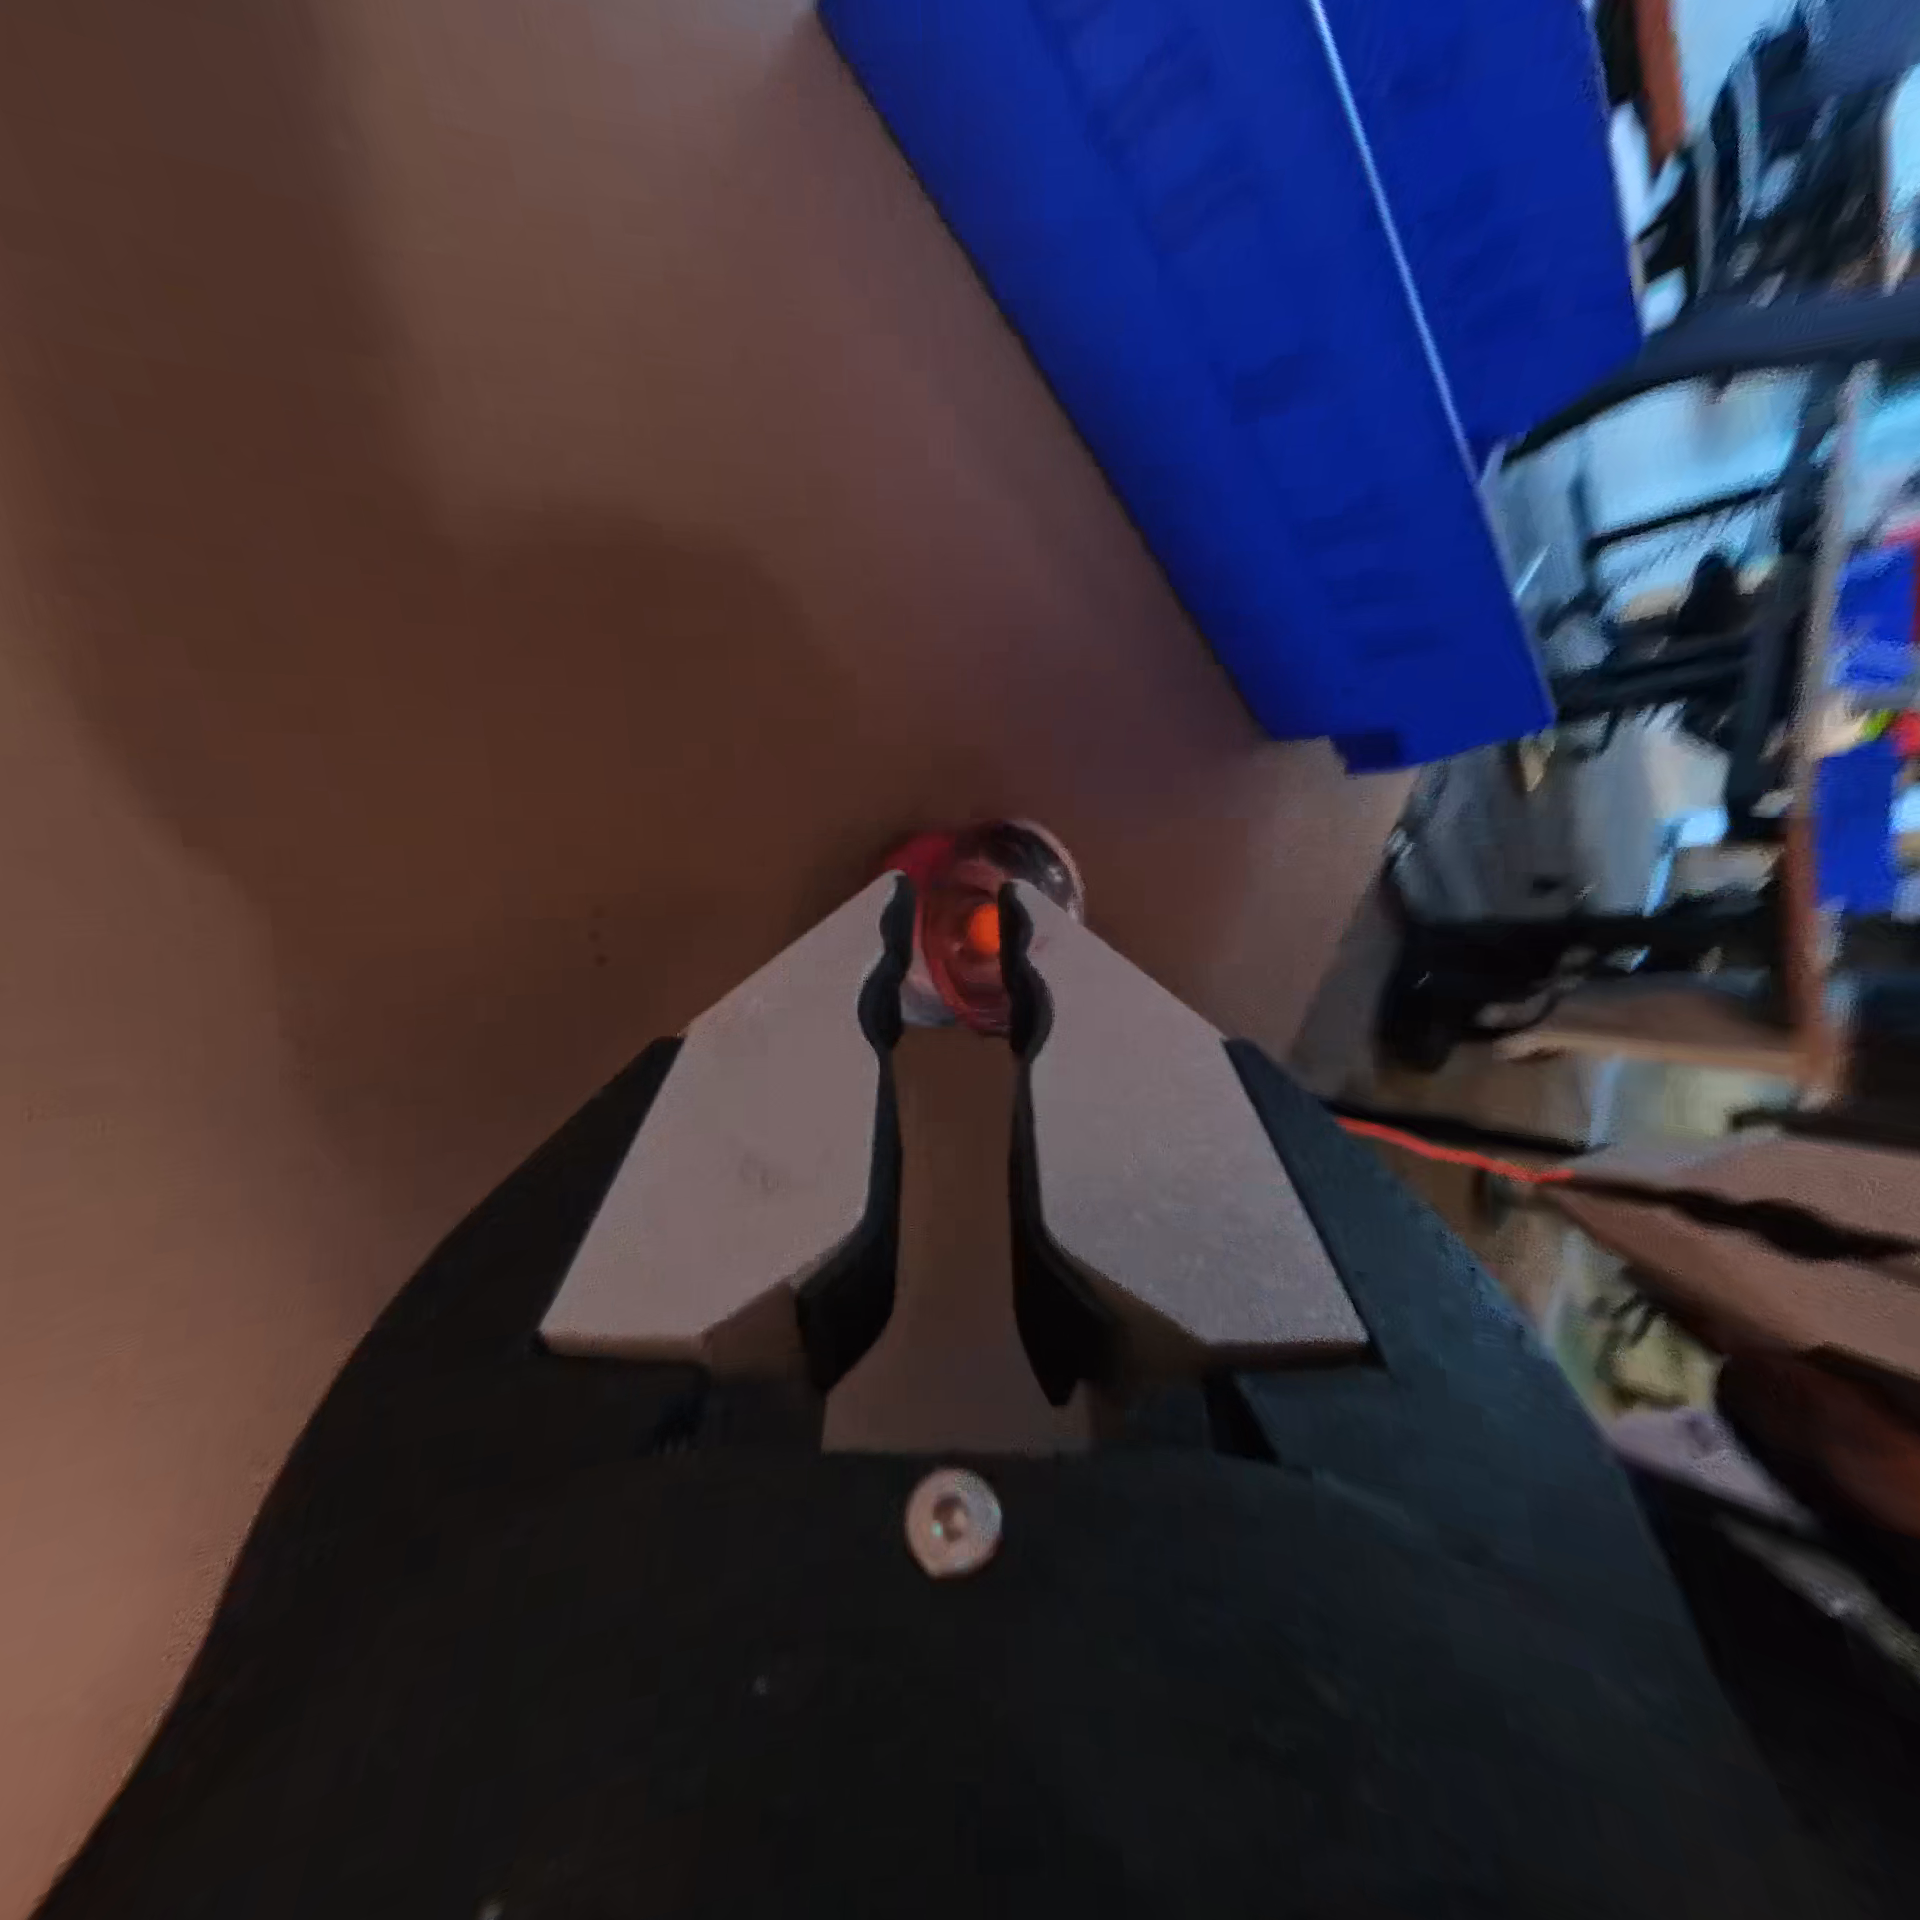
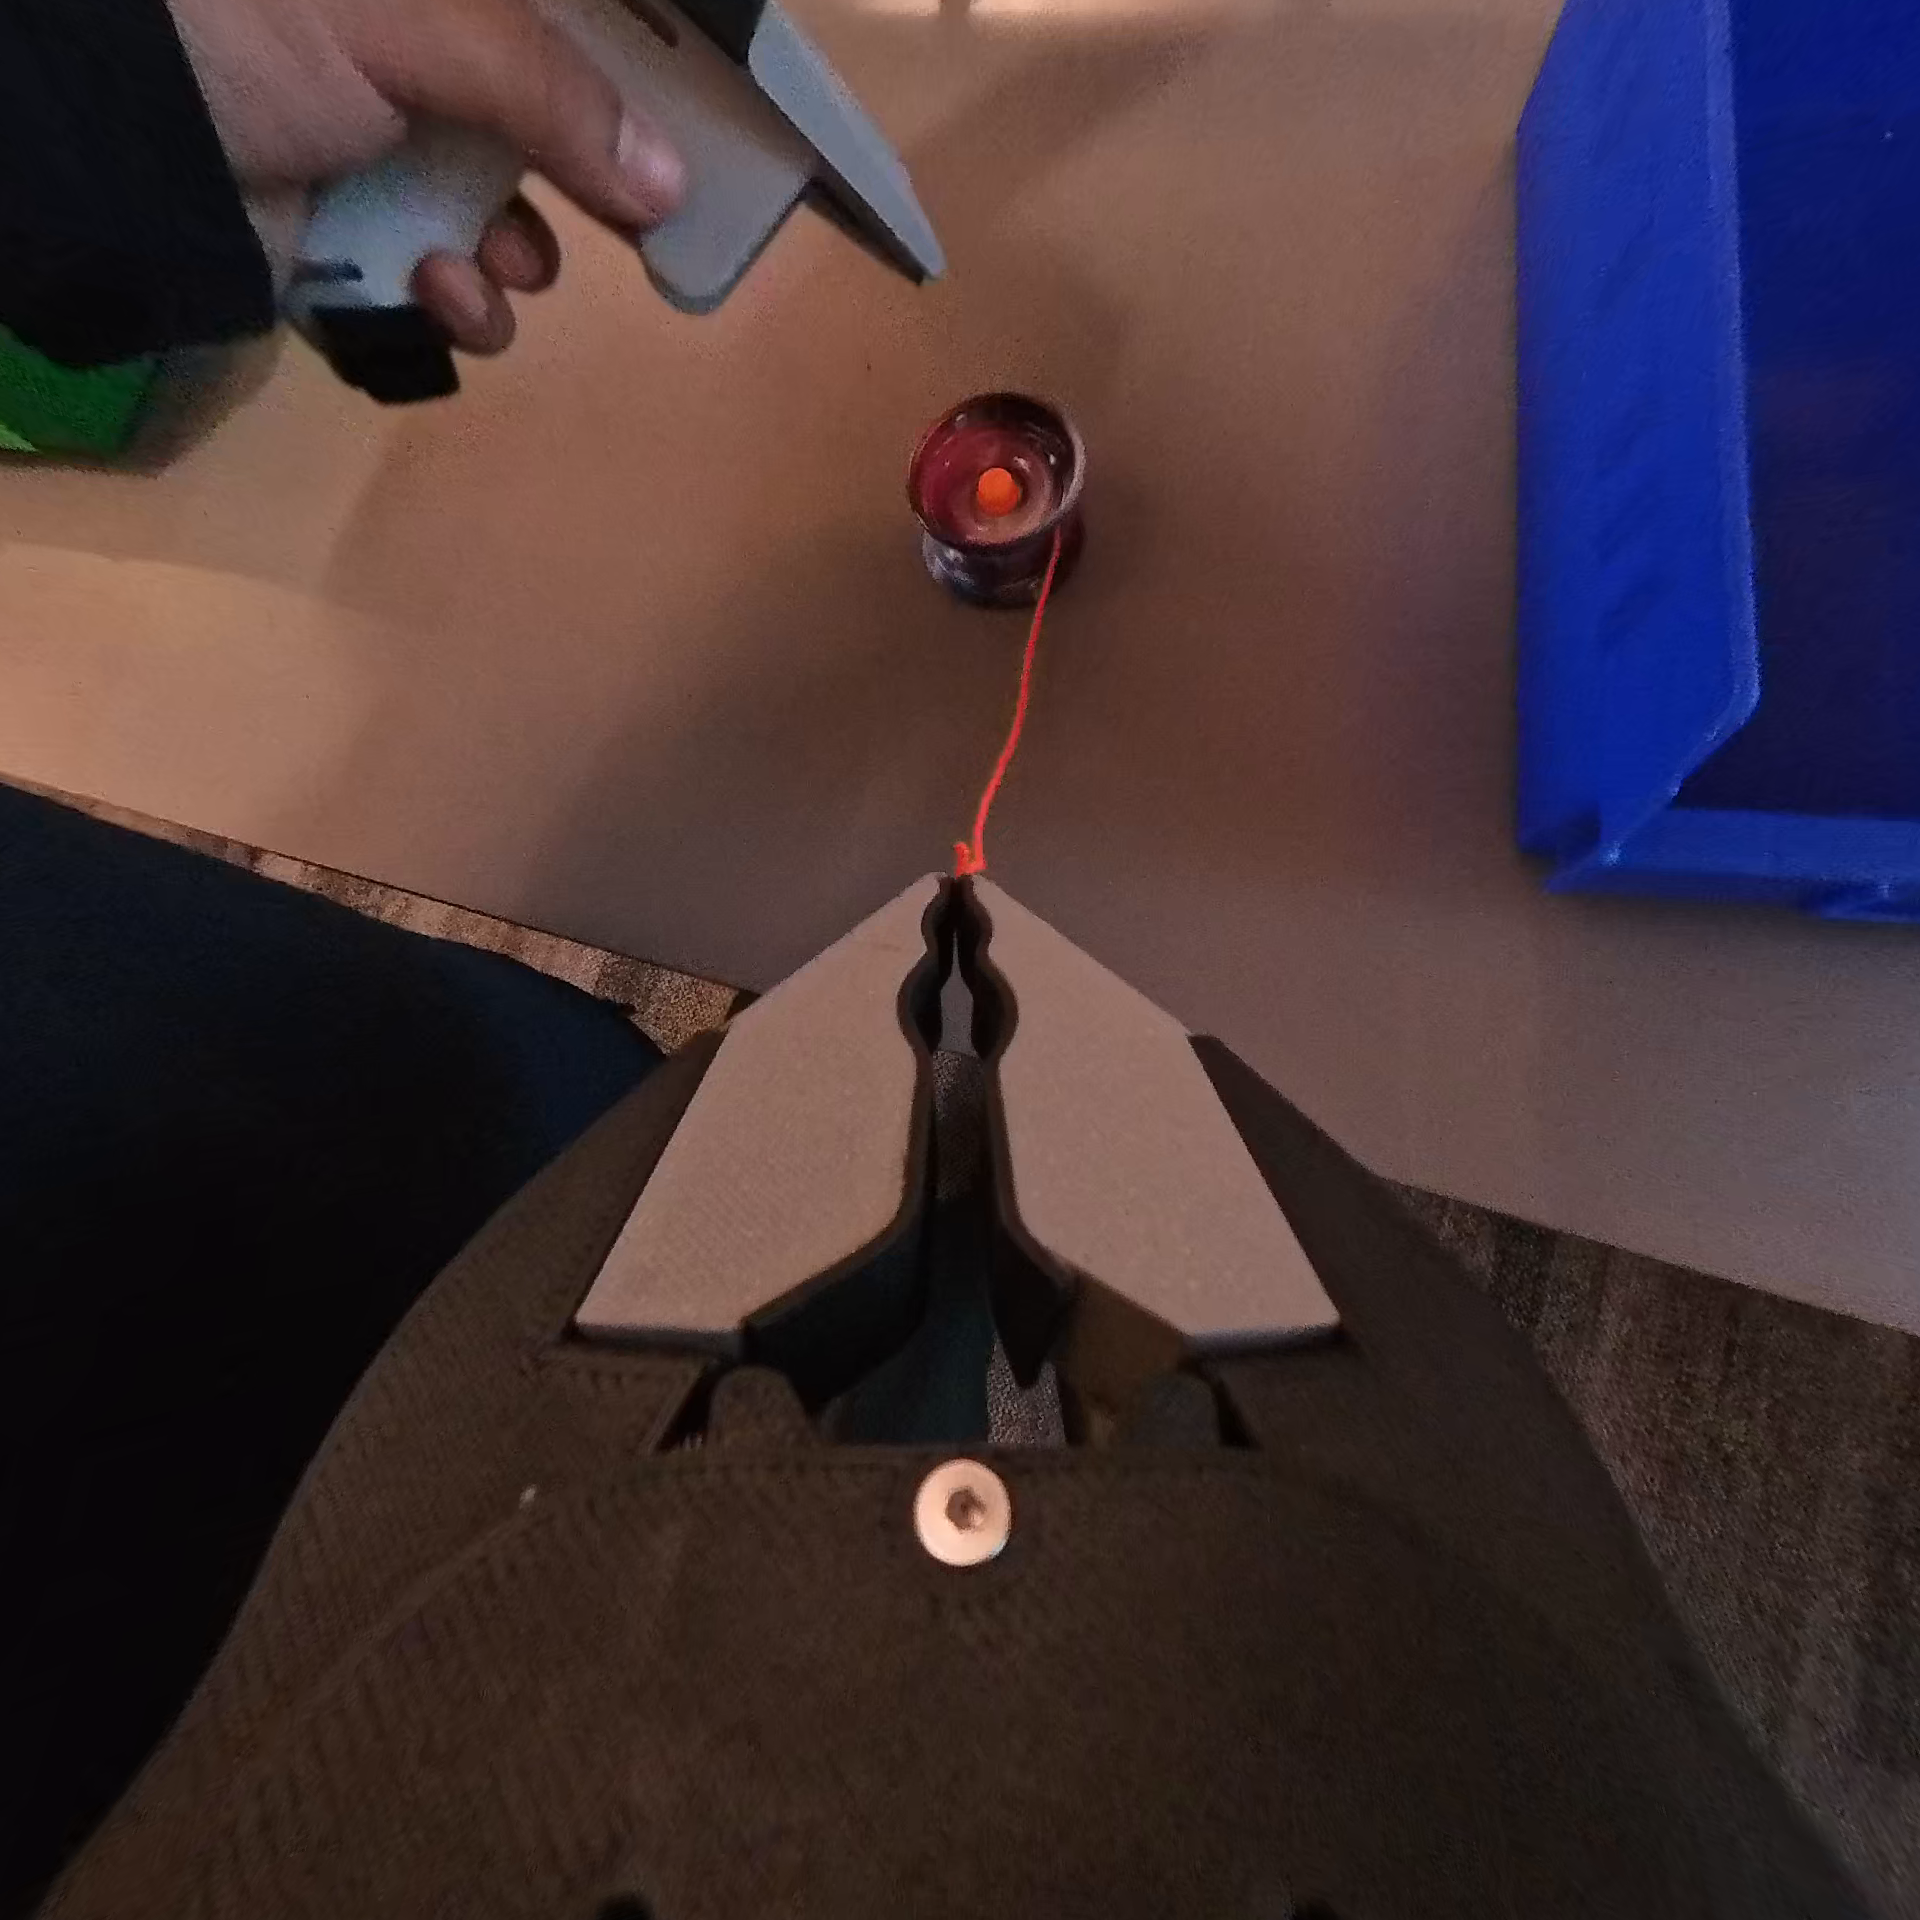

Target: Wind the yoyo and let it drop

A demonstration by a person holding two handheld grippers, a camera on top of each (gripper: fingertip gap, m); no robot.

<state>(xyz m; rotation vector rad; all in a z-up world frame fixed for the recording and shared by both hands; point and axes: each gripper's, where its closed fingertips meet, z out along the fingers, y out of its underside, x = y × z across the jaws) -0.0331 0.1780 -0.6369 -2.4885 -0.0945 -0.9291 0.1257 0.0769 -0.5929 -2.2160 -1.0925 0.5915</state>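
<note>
The yoyo [image 2: 995, 488] is translucent dark red with an orange hub. It rests on one face on the tan table [image 2: 623, 644]. Its red string [image 2: 1013, 717] runs from the yoyo to my right gripper [image 2: 961, 885], which is shut on the knotted end just above the table. My left gripper [image 1: 956, 920] is open. The yoyo [image 1: 982, 894] shows beyond its tips and is wider than the gap. In the right wrist view the left gripper [image 2: 894, 234] hangs clear of the yoyo, up and to the left. The string [image 1: 1455, 1151] and right gripper [image 1: 1714, 1236] show at the left wrist view's right edge.
A blue bin [image 2: 1642, 468] stands on the table right of the yoyo; it also shows in the left wrist view [image 1: 1247, 312]. A person's hand [image 2: 436, 104] holds the left gripper. The table's front edge [image 2: 416, 904] runs at lower left. Cluttered shelves [image 1: 1714, 520] lie beyond the table.
</note>
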